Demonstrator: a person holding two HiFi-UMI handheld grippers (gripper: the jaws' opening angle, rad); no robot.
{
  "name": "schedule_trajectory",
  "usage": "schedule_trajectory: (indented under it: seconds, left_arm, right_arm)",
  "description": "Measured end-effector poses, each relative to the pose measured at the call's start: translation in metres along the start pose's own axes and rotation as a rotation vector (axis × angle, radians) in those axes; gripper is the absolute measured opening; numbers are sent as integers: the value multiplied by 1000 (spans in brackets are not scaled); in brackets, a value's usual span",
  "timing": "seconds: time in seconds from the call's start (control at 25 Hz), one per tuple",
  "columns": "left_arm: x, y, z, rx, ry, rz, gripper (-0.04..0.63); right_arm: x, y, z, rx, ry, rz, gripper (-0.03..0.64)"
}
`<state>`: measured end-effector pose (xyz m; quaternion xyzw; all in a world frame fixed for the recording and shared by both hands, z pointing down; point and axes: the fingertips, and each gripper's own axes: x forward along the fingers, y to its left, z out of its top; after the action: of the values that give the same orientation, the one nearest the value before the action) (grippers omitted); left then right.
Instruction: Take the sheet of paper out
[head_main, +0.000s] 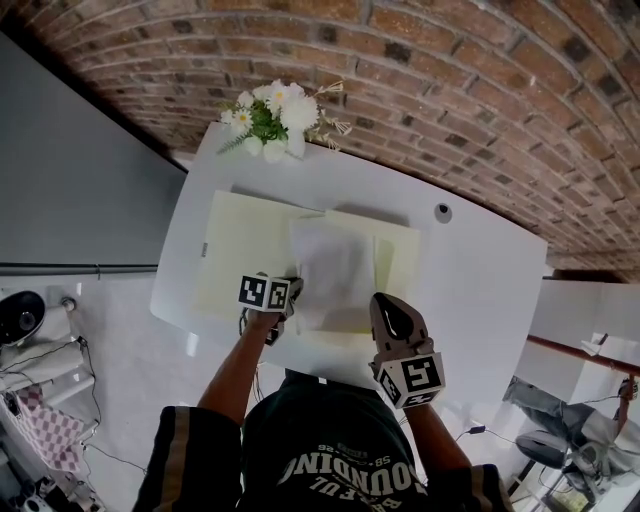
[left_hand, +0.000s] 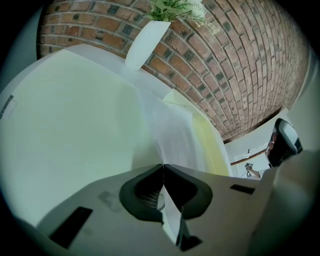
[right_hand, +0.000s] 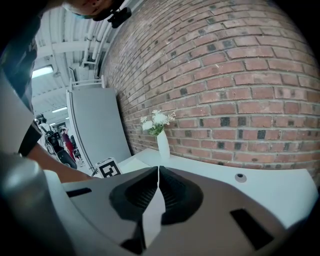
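The left tongs (left_hand: 163, 167) are pressed together on the near edge of the sheet of paper (left_hand: 172, 127). The white sheet runs straight out from between their tips and away across the open folder (left_hand: 75, 115). The grip sits at the very edge, probably because that is the only part free enough to pinch. From there a pull back toward the person would slide the sheet out.

The right tongs (right_hand: 159, 169) are likewise closed, with a thin pale strip caught between them. In the head view their tips sit at the near end of a raised yellowish band just right of the sheet, so I take the strip to be the folder flap (head_main: 380, 262). It is held up, I think, so that it does not pin the sheet, and so that the folder is not dragged along.

The two tongs sit near each other with the sheet between them. The sheet is not out yet: most of it lies on the folder ahead of both tongs, slightly bowed.

Beyond the folder's far edge, well away from the tongs, a vase of flowers (head_main: 273, 122) stands at the back of the white table (head_main: 480, 270) against the brick wall (head_main: 450, 70), clear of the pull's path.
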<state>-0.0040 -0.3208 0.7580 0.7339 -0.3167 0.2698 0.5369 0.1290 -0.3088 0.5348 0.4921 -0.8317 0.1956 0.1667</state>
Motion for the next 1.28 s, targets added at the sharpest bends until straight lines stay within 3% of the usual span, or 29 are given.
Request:
schedule_trajectory:
  seconds: [0.76,1.28]
  left_arm:
    - [-31,30,7,210,47,139,14]
    - [-70,48,6,246,11,237,14]
  right_arm:
    - [-24,4,4,5,-32,-48,69]
    - [-39,17,-1,-6,-51,-30,71]
